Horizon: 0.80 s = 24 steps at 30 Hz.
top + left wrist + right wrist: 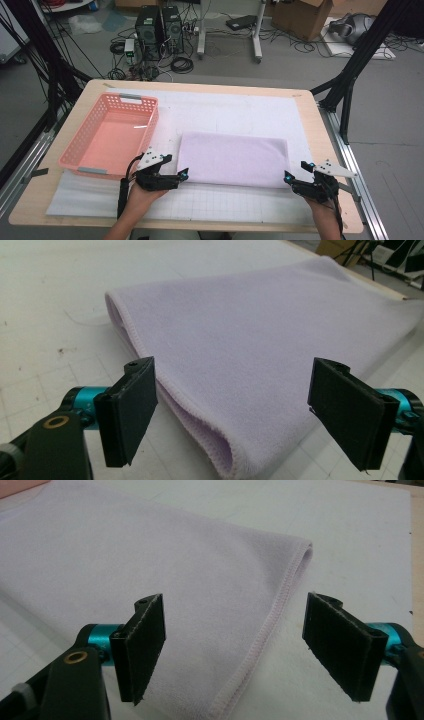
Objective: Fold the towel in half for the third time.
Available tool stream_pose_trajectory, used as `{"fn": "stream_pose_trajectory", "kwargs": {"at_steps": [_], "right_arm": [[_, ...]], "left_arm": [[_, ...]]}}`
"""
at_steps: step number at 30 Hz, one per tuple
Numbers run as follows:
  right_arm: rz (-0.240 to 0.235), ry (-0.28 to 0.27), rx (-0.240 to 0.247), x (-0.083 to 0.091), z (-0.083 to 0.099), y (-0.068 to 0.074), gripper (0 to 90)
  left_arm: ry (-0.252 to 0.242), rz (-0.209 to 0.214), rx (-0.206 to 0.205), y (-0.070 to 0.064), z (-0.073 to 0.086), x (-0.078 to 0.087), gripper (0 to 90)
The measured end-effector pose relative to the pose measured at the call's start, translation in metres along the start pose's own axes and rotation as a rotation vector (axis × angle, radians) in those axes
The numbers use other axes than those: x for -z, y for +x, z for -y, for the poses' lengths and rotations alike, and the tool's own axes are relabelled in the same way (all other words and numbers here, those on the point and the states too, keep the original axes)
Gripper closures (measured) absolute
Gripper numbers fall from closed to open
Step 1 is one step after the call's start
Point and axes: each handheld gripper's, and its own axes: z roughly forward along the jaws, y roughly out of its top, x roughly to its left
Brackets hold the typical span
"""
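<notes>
Both claws sit at the near corners of the folded lilac towel [234,159], prob. so each can take a corner for the next fold. Left gripper [181,176] is spread wide, the towel's folded corner [220,450] between its jaws w/o contact. Right gripper [289,179] is wide too, stitched hem [272,625] running between its jaws. Towel lies flat on the white mat [240,107], long axis running from one claw to the other; pink basket [112,135] just beyond the left claw.

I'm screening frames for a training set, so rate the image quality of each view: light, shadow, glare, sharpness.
High view: even, soft light, slightly blurry, with a small glare streak inside the pink basket. Left gripper view: the lilac towel is sharp near the jaws, its far end and the background softer, with a faint shadow under its folded edge. Right gripper view: flat light, stitched hem crisp, no glare.
</notes>
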Motion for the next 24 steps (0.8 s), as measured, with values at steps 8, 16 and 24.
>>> {"fn": "stream_pose_trajectory", "kwargs": {"at_steps": [8, 16, 24], "right_arm": [[-0.014, 0.016, 0.002, -0.002, 0.002, 0.000, 24.2], [-0.032, 0.033, 0.009, -0.007, 0.002, 0.002, 24.2], [-0.042, 0.044, 0.018, -0.011, 0.002, 0.004, 24.2]], "left_arm": [[0.060, -0.030, 0.023, 0.001, 0.004, -0.006, 22.9], [0.113, -0.047, 0.068, 0.004, 0.009, -0.012, 28.9], [0.165, -0.041, 0.091, 0.006, 0.012, -0.015, 39.9]]}}
